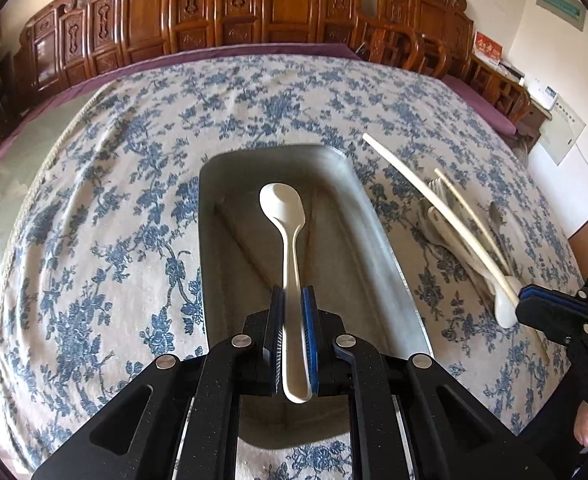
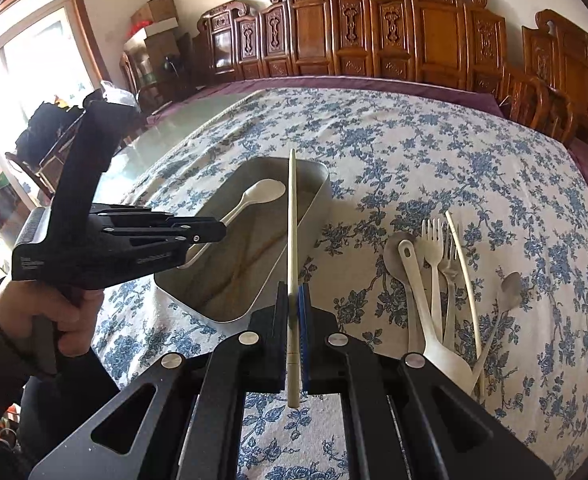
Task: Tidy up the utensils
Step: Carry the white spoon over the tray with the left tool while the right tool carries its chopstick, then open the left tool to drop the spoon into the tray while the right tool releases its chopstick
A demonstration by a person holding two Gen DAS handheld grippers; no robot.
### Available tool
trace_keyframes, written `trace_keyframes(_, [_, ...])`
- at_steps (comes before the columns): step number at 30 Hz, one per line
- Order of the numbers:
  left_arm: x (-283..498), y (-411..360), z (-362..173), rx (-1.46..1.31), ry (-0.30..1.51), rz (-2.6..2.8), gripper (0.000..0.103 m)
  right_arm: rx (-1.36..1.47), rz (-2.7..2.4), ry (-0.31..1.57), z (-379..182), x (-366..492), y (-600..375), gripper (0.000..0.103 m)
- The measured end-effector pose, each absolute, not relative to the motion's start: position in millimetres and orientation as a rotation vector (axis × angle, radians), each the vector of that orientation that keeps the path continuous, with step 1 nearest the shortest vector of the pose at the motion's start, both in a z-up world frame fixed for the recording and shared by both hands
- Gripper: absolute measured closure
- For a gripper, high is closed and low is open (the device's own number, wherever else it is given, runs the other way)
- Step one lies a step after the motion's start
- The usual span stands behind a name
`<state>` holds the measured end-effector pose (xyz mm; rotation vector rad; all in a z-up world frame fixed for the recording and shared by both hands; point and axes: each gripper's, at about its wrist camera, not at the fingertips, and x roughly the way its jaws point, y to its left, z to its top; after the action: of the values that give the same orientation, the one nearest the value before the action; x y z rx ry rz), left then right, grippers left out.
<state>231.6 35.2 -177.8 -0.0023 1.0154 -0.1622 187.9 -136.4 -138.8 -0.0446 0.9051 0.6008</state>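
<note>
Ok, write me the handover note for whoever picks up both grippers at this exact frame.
Left gripper: shut on a white spoon, held over the metal tray.
Right gripper: shut on one chopstick, pointing toward the tray.
Tray: nothing visibly lying in it yet.
Left to sort, piled on the floral cloth right of the tray: white forks, a white spoon, metal spoons and a second chopstick.
Next, probably: set down both held pieces, then clear the pile.
</note>
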Motion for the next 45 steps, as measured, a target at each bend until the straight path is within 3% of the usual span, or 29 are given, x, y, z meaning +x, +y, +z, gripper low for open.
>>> trace_keyframes(10, [234.7,43.4,-180.1,-0.047,1.012,-0.173,0.092,-0.035,0.617,0.907,-139.5,191.7,-124.5,0.097])
trace_keyframes(14, [221.9,52.2,-161.9,-0.046,0.964,-0.154,0.086,-0.034,0.624,0.911,-140.2,195.0,-117.0,0.097])
trace_keyframes(45, [163.1,97.7,-116.5,-0.071,0.857,-0.069,0.086,0.008,0.65,1.018,-183.6,236.8,-43.8,0.096])
